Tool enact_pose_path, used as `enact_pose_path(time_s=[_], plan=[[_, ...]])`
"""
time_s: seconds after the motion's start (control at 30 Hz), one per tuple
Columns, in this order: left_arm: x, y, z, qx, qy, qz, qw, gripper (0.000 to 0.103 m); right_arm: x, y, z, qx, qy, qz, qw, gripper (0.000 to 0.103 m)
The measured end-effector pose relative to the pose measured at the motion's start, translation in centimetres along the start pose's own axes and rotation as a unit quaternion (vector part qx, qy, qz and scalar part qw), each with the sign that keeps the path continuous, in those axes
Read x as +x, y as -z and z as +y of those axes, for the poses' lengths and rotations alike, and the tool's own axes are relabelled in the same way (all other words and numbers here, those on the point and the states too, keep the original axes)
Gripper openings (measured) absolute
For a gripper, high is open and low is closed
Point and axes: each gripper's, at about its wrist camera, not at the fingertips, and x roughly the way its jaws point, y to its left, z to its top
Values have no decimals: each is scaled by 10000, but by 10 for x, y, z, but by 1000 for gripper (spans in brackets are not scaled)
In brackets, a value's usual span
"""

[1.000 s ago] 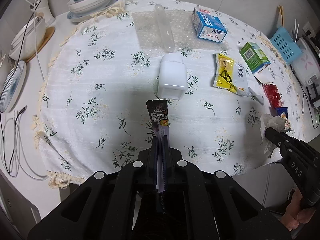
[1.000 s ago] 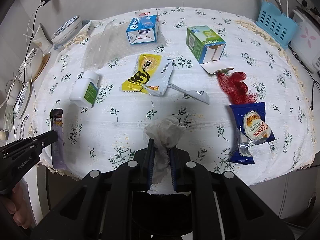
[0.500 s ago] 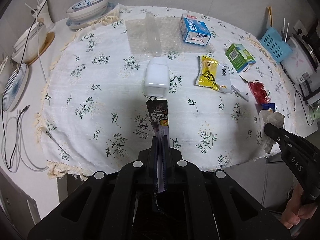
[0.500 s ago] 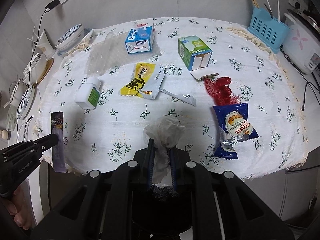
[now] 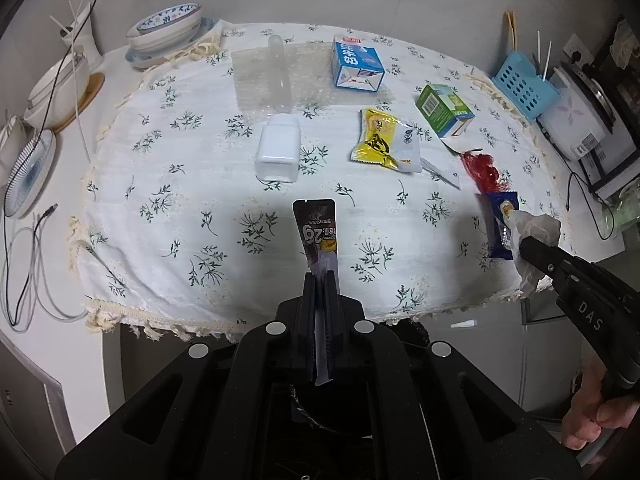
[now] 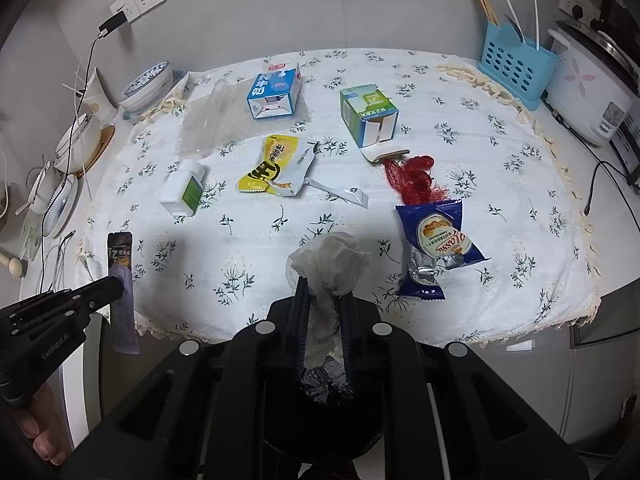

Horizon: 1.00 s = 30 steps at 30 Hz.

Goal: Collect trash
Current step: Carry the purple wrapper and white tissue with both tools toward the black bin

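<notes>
Left gripper: clamped on a dark sachet wrapper, held off the near edge of the floral tablecloth.
Right gripper: clamped on a crumpled white tissue, also off the cloth's near edge.
On the cloth: white pill bottle, yellow snack bag, blue milk carton, green carton, red mesh net, blue biscuit wrapper.
Beyond the cloth's far right corner: blue utensil caddy.
</notes>
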Motion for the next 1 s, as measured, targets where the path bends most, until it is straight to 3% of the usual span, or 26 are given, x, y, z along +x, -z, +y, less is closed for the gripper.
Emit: enact_pose_path(time_s=[1.0], plan=[[-25, 64, -37, 77, 222, -159, 9996, 3, -34, 58, -27, -53, -65, -86, 9999, 13]])
